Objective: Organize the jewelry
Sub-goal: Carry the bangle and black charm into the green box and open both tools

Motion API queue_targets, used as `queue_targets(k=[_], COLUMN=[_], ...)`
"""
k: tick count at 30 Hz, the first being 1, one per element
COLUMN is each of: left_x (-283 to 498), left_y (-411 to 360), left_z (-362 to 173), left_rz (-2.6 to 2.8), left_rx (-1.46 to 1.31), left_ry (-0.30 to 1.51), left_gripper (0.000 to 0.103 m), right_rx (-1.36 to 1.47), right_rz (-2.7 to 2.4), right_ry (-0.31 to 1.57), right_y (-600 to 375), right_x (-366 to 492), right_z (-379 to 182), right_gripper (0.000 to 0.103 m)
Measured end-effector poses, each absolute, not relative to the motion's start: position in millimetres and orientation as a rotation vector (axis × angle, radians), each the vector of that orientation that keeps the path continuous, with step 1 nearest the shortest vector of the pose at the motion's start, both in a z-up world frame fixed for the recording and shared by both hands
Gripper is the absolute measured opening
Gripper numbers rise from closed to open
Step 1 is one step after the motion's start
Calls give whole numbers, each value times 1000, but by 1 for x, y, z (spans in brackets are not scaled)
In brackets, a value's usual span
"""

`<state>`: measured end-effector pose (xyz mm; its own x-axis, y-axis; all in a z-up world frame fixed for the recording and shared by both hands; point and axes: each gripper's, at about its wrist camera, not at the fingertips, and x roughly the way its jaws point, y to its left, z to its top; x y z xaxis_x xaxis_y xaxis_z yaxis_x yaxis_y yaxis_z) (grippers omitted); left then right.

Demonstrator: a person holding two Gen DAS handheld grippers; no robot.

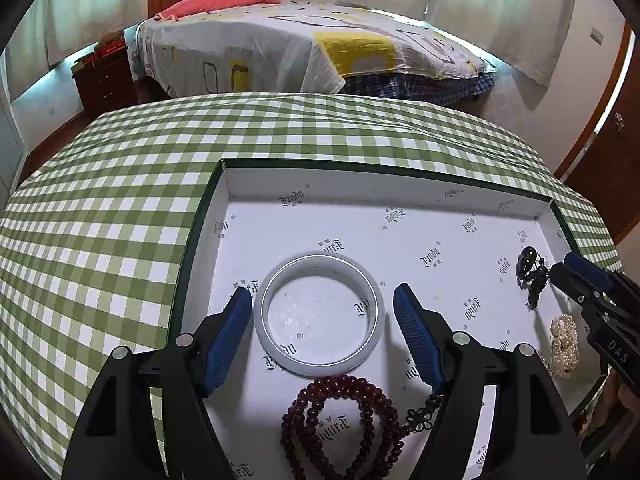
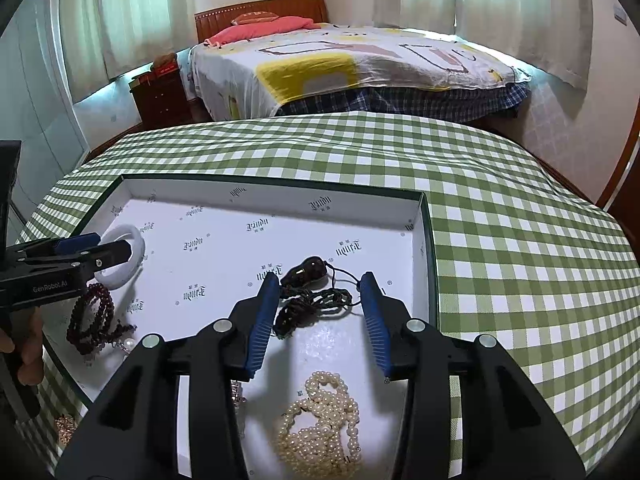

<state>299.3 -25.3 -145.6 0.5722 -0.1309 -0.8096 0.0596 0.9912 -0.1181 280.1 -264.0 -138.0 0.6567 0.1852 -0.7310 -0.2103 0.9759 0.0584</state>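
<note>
two hand-held grippers work over a shallow white box [image 1: 400,184] with printed paper lining, set on a counter [image 1: 120,200] covered in green checked cloth. all the jewelry lies inside the box.

left gripper [image 1: 322,306]: its blue fingers [image 1: 232,328] stand wide open on either side of a white bangle [image 1: 320,314], holding nothing. one finger seems to just touch the bangle's left edge; the other is a little apart. the bangle looks stiff, smooth and slippery, and probably breakable if dropped, so a gentle squeeze across its outer sides seems best.

near it lies a dark red bead string [image 1: 344,420], coiled and limp; it would likely drape and swing when lifted.

right gripper [image 2: 320,300]: its blue fingers [image 2: 262,328] are also wide open and empty, placed around a dark pendant [image 2: 302,272] with a tangled black cord [image 2: 316,304]. the pendant is small, hard and glossy; the cord is soft, so pinching the bunched cord seems the safer hold.

nearer lies a pearl strand [image 2: 320,428], heaped loosely, light and floppy, with round beads that could slip between the pads.

far behind the counter stands a bed [image 1: 300,40].
</note>
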Motion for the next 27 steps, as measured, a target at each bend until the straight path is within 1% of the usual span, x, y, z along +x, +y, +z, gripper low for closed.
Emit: queue_targets(k=[16, 27], left_x=[296, 284], left_y=[-24, -22], left_z=[-142, -127], left_rz=[-116, -125], left_rx=[-88, -92], left_ry=[935, 877], left_gripper=[72, 73], right_rx=[-26, -10], right_rz=[226, 223], right_ry=[812, 798], right_y=[-262, -262], right_x=[277, 268], right_z=[-135, -130], right_gripper=[42, 44])
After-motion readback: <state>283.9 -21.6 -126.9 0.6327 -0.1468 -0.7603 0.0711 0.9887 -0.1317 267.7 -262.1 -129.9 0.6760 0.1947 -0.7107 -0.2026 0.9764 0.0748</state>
